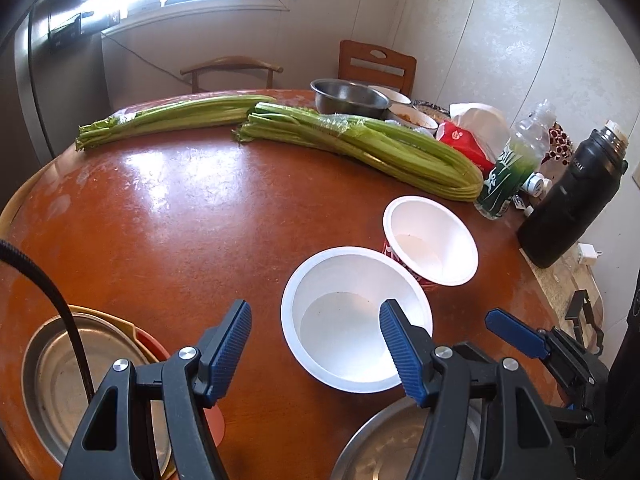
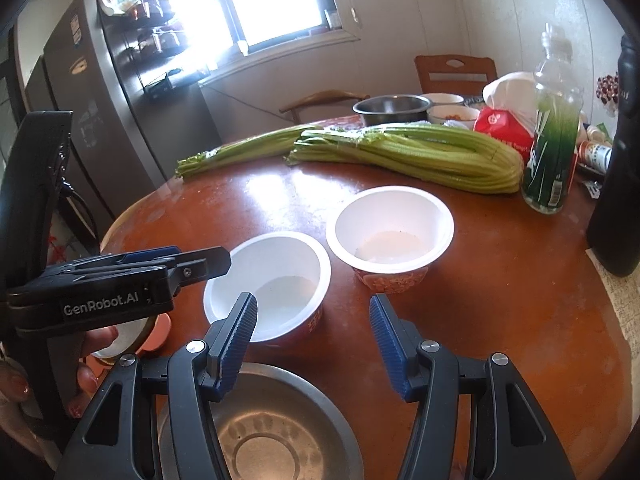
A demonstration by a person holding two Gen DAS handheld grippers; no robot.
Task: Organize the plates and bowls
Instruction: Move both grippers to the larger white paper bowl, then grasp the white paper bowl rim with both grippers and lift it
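Observation:
Two white disposable bowls with red outsides stand on the brown round table (image 1: pixel 168 220): a near bowl (image 1: pixel 340 320) (image 2: pixel 268 280) and a far bowl (image 1: pixel 432 240) (image 2: pixel 390 228). My left gripper (image 1: pixel 316 320) hovers open at the near bowl's left side, its right finger over the bowl's inside and nothing between the pads. My right gripper (image 2: pixel 314 320) is open and holds nothing, between the two bowls and above a steel plate (image 2: pixel 260 432) (image 1: pixel 384 440). A second steel plate (image 1: pixel 60 380) lies on coloured plates at the lower left.
Two celery bunches (image 1: pixel 360 144) (image 1: pixel 172 118) lie across the table's far half. Behind them are a steel bowl (image 1: pixel 350 98) and small dishes. A green bottle (image 1: pixel 516 164), a black flask (image 1: pixel 572 200) and a red tissue pack (image 1: pixel 464 140) crowd the right edge. Chairs stand behind; a fridge (image 2: pixel 96 120) is on the left.

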